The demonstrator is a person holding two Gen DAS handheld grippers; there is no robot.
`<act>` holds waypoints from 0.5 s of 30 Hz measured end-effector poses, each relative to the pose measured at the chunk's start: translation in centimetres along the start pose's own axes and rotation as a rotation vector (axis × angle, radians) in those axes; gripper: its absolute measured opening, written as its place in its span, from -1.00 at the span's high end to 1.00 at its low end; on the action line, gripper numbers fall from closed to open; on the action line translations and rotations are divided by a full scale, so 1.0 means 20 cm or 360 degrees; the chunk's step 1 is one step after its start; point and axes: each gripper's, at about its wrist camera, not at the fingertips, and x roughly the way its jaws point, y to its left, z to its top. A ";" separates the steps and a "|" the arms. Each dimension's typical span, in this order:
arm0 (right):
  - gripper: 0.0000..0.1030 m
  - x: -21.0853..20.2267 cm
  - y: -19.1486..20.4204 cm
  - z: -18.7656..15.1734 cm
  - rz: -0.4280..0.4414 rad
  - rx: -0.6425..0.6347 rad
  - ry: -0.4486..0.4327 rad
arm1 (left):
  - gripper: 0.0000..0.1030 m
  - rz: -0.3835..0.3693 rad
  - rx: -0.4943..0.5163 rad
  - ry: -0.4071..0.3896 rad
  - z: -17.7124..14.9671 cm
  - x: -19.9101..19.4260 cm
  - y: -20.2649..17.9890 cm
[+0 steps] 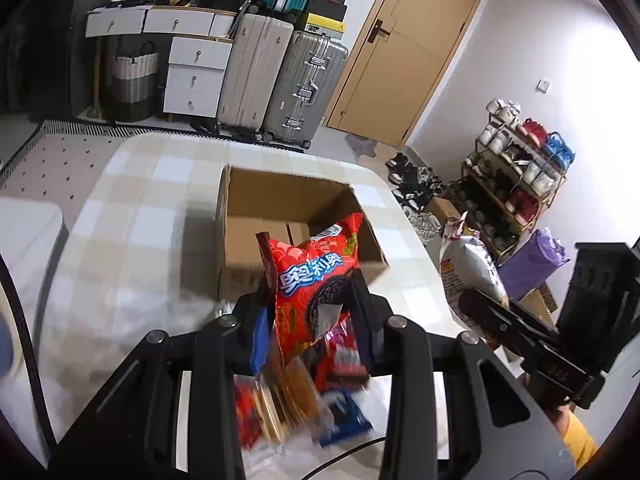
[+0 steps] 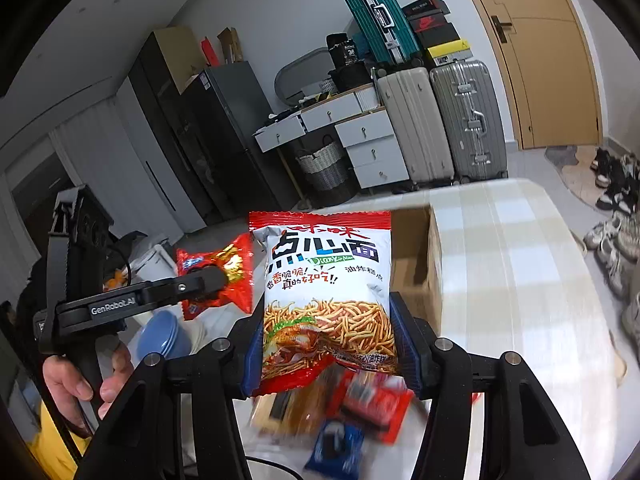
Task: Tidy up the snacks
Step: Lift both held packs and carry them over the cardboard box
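Observation:
My left gripper (image 1: 310, 296) is shut on a red Oreo packet (image 1: 316, 280) and holds it above the table, in front of an open cardboard box (image 1: 256, 216). The packet also shows in the right wrist view (image 2: 224, 276). My right gripper (image 2: 328, 332) is shut on a silver and red noodle snack bag (image 2: 324, 280), also lifted; it shows at the right of the left wrist view (image 1: 468, 276). The box (image 2: 416, 264) lies behind the bag. A pile of small snack packets (image 1: 296, 404) lies on the table below both grippers (image 2: 340, 408).
The table has a checked cloth (image 1: 132, 232). Blue bowls (image 2: 164, 336) stand at the left. Suitcases (image 1: 280, 76), white drawers (image 1: 196, 76), a door (image 1: 404, 48) and a shoe rack (image 1: 516, 184) stand beyond the table.

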 end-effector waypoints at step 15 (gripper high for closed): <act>-0.07 0.59 -0.15 0.34 -0.0070 0.0093 0.0195 | 0.39 0.0126 0.0049 0.0236 0.48 0.71 0.07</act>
